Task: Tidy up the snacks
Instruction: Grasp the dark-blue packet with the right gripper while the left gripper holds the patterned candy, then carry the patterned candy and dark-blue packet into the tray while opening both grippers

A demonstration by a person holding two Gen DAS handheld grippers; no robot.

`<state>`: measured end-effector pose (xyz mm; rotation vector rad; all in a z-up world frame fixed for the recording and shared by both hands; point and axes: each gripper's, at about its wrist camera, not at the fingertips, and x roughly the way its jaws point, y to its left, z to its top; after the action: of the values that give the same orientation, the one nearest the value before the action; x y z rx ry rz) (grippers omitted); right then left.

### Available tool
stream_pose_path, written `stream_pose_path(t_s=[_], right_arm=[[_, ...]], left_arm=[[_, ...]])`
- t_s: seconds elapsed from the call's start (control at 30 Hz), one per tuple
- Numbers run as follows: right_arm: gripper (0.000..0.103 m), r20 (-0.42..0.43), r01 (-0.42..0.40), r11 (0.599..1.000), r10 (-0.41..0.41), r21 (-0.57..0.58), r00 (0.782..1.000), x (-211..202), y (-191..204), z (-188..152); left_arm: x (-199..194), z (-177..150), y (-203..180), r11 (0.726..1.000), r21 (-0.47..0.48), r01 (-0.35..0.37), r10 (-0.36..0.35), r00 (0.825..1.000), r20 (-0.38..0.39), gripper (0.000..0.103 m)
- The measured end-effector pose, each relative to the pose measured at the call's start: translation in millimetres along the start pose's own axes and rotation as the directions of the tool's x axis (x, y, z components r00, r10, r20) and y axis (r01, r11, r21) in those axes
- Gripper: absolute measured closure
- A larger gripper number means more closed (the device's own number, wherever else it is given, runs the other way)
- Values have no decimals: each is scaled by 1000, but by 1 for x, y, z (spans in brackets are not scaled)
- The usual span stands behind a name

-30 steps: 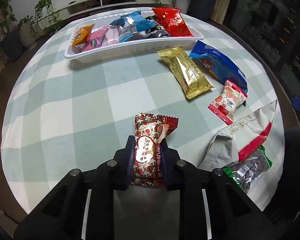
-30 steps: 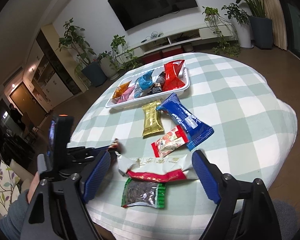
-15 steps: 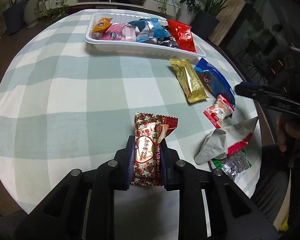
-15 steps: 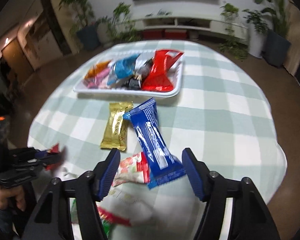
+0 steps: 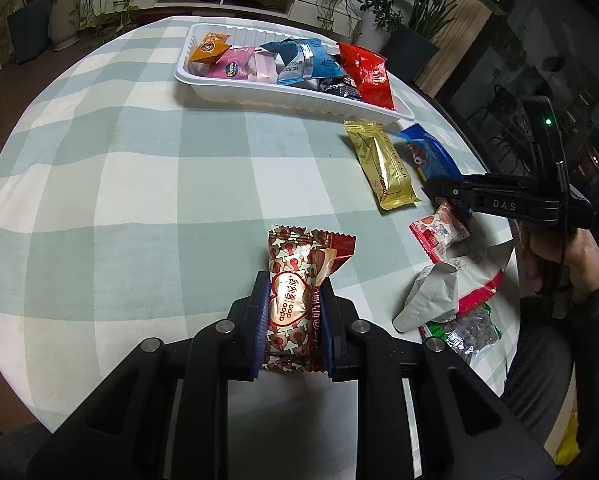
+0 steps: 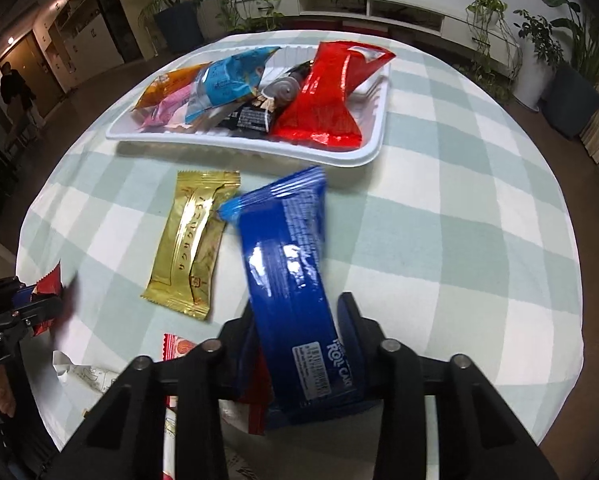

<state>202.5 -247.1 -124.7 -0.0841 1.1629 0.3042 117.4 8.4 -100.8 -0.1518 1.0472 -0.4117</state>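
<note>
The left gripper (image 5: pixel 291 316) is clamping a red candy packet (image 5: pixel 299 292); the right gripper (image 6: pixel 303 344) is closing on the blue roll-cake packet (image 6: pixel 287 264). Next: carrying both to the far white tray (image 6: pixel 363 156).

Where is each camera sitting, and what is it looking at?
Left wrist: on the left gripper, looking down its fingers at the red patterned candy they pinch, tray beyond; the person's other hand shows.
Right wrist: on the right gripper, fingers closing around the blue roll cake pack.
Both see the tray and the gold bar.
</note>
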Motion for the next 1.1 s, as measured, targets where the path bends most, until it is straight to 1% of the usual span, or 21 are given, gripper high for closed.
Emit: stream_pose_path(t_s=[0.1,0.2,0.3,0.43,0.57,0.73,0.83,0.93,1.03,1.1], right_arm=[[76,8,-33,999,33,42,999,-1,-4,-2],[77,14,-30,999,30,39,999,-4,0,-6],[77,54,-44,997,41,60,998,-15,0,-8],[77,114,-65,985,47,160,992,-29,-19,-12],[77,153,-70,962,30,263,988,-38,-40,-16],[77,194,-71,945,8,319,981,-47,-51,-16],[77,211,-74,938,1,339,978,-52,-56,-15],[77,247,-94,941,11,326,969,-65,-51,-6],[77,289,-134,948,47,288,956,-80,-38,15],[77,311,-150,958,68,246,948,-89,-25,36]], left_arm=[[0,0,1,1000,-2,3,-3,1000,2,83],[0,0,1,1000,-5,4,-4,1000,4,83],[-1,0,2,1000,-11,8,-8,1000,7,83],[-5,1,5,1000,-25,19,-18,1000,16,83],[-8,3,6,999,-31,29,-28,999,27,83],[-14,9,10,998,-45,45,-43,998,46,83],[-22,25,17,997,-53,51,-47,996,71,83],[-30,47,18,999,-36,40,-37,994,99,83],[-38,79,16,1000,-2,24,-24,990,139,83],[-42,103,13,1000,21,12,-15,986,165,83]])
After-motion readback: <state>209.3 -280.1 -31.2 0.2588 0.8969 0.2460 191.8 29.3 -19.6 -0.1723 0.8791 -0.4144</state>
